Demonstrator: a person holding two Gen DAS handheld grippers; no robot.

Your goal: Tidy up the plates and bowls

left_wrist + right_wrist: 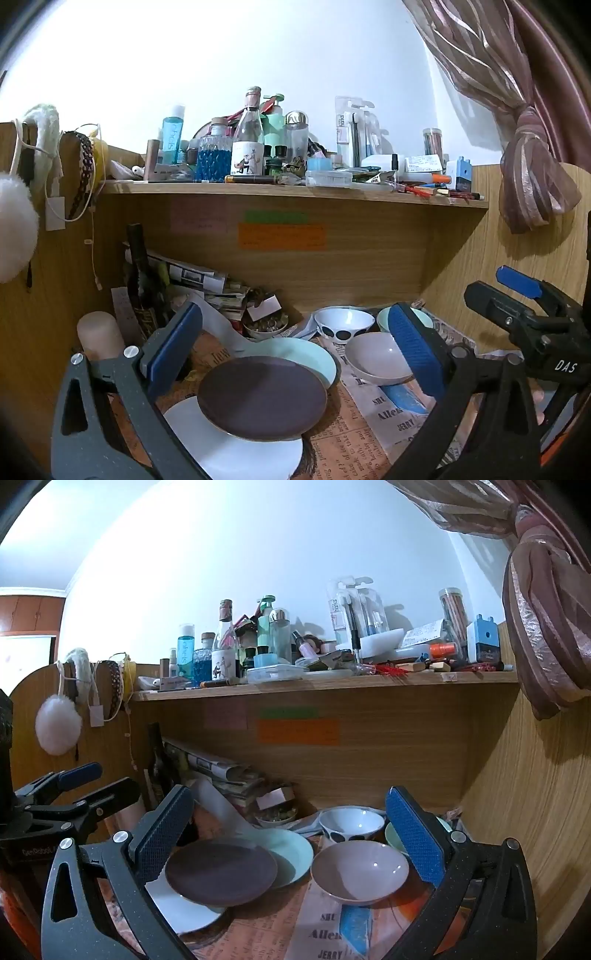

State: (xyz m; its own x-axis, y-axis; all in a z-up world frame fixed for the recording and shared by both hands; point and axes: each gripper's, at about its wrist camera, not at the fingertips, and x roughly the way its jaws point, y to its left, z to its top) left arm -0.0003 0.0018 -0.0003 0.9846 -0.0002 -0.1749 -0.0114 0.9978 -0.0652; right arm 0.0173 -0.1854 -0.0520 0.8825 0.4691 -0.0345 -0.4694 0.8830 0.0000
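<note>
I see 3 plates overlapping on the newspaper-covered desk (325, 934): the dark plate (262, 397) lies on top, its rim over the white plate (240, 450) in front and the mint plate (314, 356) behind. To their right sit 3 bowls: the pink bowl (360, 871) nearest, the spotted bowl (351, 823) behind it, a mint bowl (393, 836) partly hidden. My left gripper (295, 350) is spread wide above the plates, holding nothing. My right gripper (291, 836) is equally spread, empty, framing plates and bowls. A cluttered shelf (295, 192) runs above
</note>
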